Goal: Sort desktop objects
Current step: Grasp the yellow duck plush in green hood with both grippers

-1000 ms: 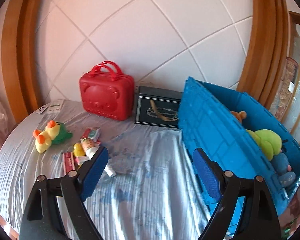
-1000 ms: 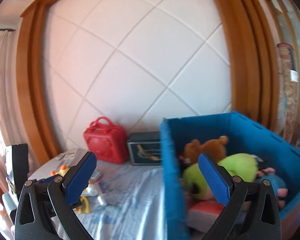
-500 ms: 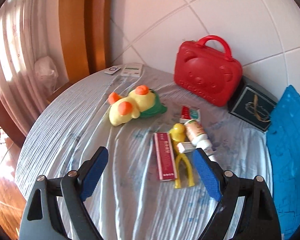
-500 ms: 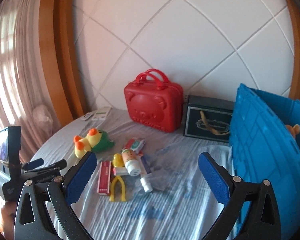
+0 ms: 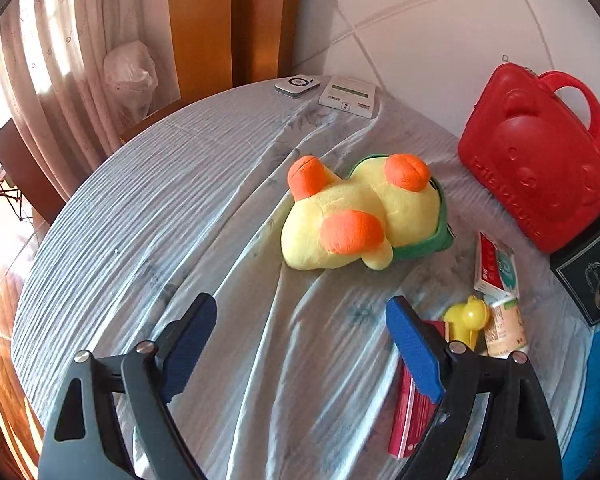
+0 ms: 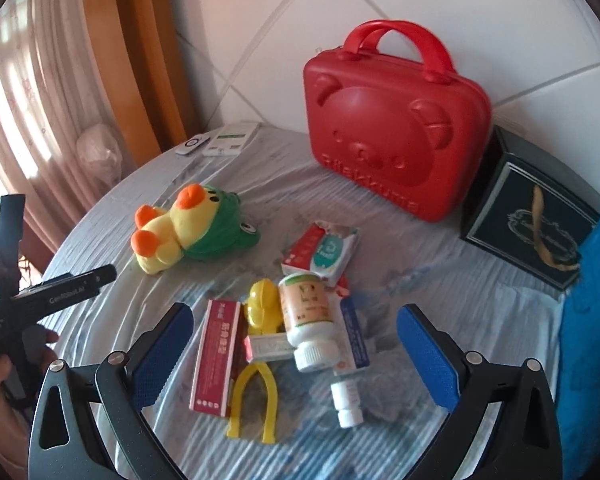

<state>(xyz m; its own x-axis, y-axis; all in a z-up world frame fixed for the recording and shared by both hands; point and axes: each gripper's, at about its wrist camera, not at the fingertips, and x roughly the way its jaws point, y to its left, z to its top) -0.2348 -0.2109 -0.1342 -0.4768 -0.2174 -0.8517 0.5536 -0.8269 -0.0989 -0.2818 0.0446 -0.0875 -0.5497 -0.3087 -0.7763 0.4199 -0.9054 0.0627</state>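
A yellow plush duck in a green hood lies on the round clothed table. My left gripper hangs open just short of it, with nothing between its fingers. My right gripper is open above a small pile: a red carton, yellow duck tongs, a white bottle, a wipes pack and a small dropper bottle. Part of that pile shows in the left wrist view behind the right-hand finger.
A red bear case and a dark box stand against the tiled wall. The blue crate rises at the right edge. A remote and a white card lie at the far rim. A hand grips the left tool's handle.
Both views swung left and down, away from the blue crate with its plush toys and onto the loose objects. The duck and the pile are much closer now. Both grippers stayed open.
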